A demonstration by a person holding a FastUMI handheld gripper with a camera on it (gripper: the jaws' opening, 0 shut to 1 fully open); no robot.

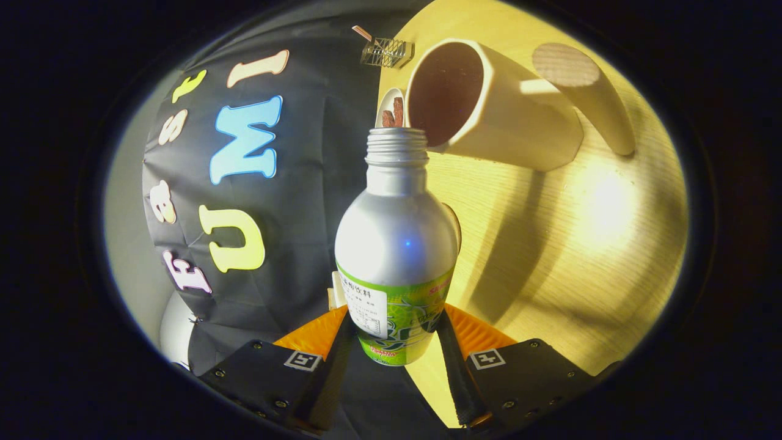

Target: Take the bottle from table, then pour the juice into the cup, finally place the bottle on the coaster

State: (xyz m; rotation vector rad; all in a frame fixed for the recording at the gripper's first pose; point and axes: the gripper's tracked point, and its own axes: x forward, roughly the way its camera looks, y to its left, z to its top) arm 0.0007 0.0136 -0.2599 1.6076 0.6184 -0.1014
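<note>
The tool (396,342) was clamped on the bottle (396,244), one finger pressed against each side of its lower, labelled body. The bottle was smooth brushed metal with a rounded shoulder narrowing to a short neck that ended in fine screw threads; its cap was off and the mouth open. A glossy printed label wrapped the lower part, with a white panel of small print on the left side. The whole view was rolled sideways, so the tabletop (550,256), a pale wood-grain surface, stood up along the right like a wall, and the bottle was held tipped with its open mouth at the rim of the cup (495,104). The cup was matte and cream-coloured, with faceted rather than round walls, a thick rim and a dark inside; whether any liquid was in it could not be told. Just right of the cup lay the coaster (565,64), a round disc with a fine woven or ribbed texture. Far beyond the cup stood a small wire-mesh basket (385,52) with a thin stick poking out of it, and near the bottle's mouth sat a small pale bowl (391,109) holding brownish pieces. Strong light left a bright patch and long soft shadows on the wood.
</note>
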